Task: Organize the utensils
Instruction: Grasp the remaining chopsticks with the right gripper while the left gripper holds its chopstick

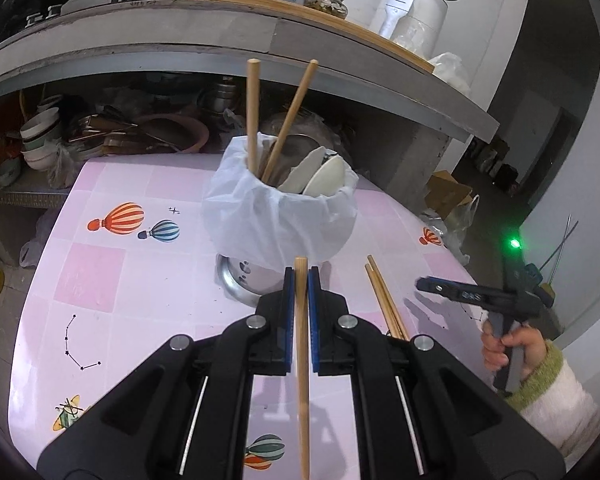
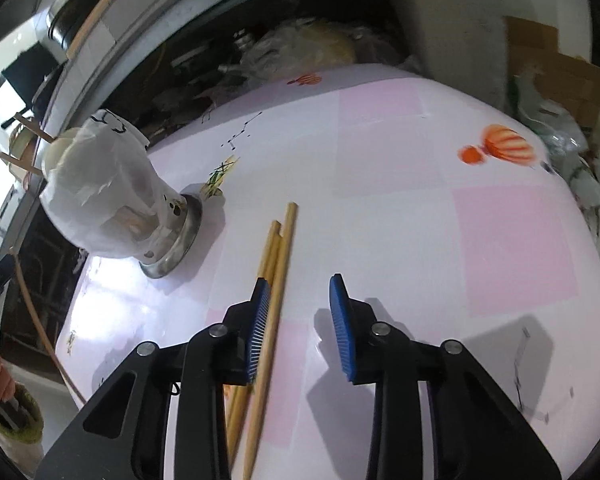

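Chopsticks are the work here. The left gripper (image 1: 301, 276) is clenched on one chopstick (image 1: 302, 360), its blue pads pressing both sides of the wooden stick, which runs back toward the camera and pokes just past the fingertips. Ahead of it on the table (image 1: 100, 280) stands the holder (image 1: 280, 216), a metal-footed pot wrapped in a white plastic bag. Two chopsticks (image 1: 278, 120) already stand in it, leaning apart, beside what look like two pale spoons (image 1: 320, 176).

To the right of the left gripper, loose chopsticks (image 1: 384, 300) lie flat on the pink checked cloth, partly hidden under the gripper's body. The right-wrist view shows three of them (image 2: 274, 280) bunched side by side and pointing toward the holder (image 2: 116, 196).

The right gripper (image 2: 300, 300) hangs over this bunch with its jaws apart and gripping nothing. Its left pad (image 2: 260, 320) overlaps the sticks in the picture; whether it touches them I cannot tell. The right pad stands clear above bare cloth. In the left-wrist view the right gripper (image 1: 432, 284) appears at the right edge, held by a hand (image 1: 508, 344) in a white sleeve with a green cuff.

A shelf (image 1: 220, 28) above the table carries bottles, jars and pots.
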Available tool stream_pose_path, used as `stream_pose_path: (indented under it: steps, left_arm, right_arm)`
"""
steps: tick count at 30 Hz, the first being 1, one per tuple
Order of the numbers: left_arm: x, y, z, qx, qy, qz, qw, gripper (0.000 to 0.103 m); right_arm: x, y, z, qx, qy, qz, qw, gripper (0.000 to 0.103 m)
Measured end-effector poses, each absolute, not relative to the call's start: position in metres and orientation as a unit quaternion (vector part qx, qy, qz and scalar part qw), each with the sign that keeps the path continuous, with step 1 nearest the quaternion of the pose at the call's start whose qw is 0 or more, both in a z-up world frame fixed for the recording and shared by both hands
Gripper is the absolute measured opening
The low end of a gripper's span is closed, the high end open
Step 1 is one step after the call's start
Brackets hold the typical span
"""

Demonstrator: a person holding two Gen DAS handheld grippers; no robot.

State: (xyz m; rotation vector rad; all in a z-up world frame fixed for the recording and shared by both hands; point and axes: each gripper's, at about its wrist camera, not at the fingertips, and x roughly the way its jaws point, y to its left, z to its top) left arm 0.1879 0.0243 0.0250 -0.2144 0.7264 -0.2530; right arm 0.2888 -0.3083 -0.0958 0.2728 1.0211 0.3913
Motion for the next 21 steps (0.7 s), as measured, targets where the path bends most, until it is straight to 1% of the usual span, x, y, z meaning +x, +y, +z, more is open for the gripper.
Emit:
stream_pose_path:
  steps: [6,13,16,21]
  left_arm:
    - [0.192,0.03,0.024,-0.11,0.35,-0.126,0.922,0.006]
    - [0.194,0.032,0.022,-0.112,0.348,-0.13,0.922,0.006]
    - [0.196,0.035,0.021,-0.116,0.349,-0.129,0.921,0.006]
    - [0.195,0.037,0.02,-0.118,0.349,-0.13,0.921,0.006]
  right_arm:
    - [0.334,-0.283,-0.102,0.092,0.51,0.173,0.837,0.031]
    - [0.363,-0.261,-0.11,0.051,0.539,0.156,0.826,0.031]
    - [0.369,-0.254,-0.113,0.035,0.547,0.147,0.824,0.024]
    - [0.377,-0.253,-0.114,0.03,0.555,0.137,0.82,0.024]
